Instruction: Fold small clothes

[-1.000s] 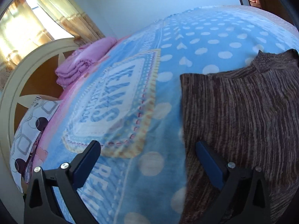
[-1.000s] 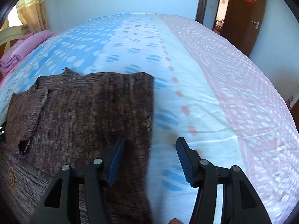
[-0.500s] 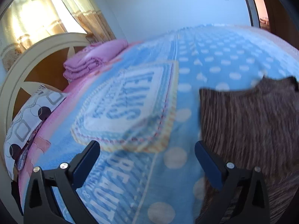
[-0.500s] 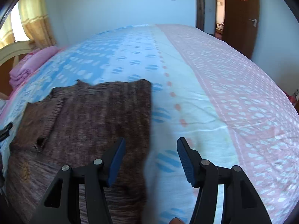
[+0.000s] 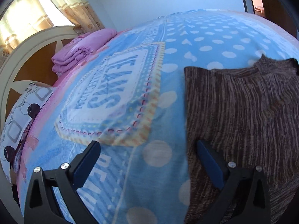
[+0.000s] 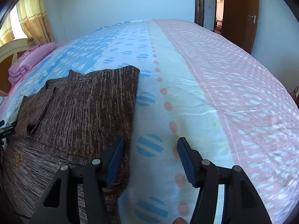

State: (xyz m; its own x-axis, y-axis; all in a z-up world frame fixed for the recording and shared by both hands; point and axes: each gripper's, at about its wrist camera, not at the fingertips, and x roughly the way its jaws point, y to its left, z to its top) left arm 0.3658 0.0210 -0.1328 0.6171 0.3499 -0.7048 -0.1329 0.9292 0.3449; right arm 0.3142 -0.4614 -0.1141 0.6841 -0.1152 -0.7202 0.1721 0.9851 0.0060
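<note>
we are inspecting a brown knitted sweater [image 6: 82,108] that is lying flat on the bed [image 6: 214,85], on the blue side of the patterned cover, with its collar pointing to the far side and one sleeve already lying folded across the body. the left tongs [image 5: 147,160] are standing wide with nothing between them; their right finger is hanging over the sweater's left edge and their left finger over the bare blanket [image 5: 115,97]. the right tongs [image 6: 149,158] are standing about half open, also holding nothing; their left finger is hanging over the sweater's right edge, the other over the sheet. we are judging that each pair is straddling a side edge so that the near part of the garment can be taken at both sides at once and carried toward the collar, keeping the fold square. whether either finger is touching the knit, we cannot tell. a folded pink quilt [image 5: 82,50] is resting far left by the headboard [image 5: 37,43], well apart from the work. the knit is looking soft and loose, so an uneven pinch is likely to drag one side.
</note>
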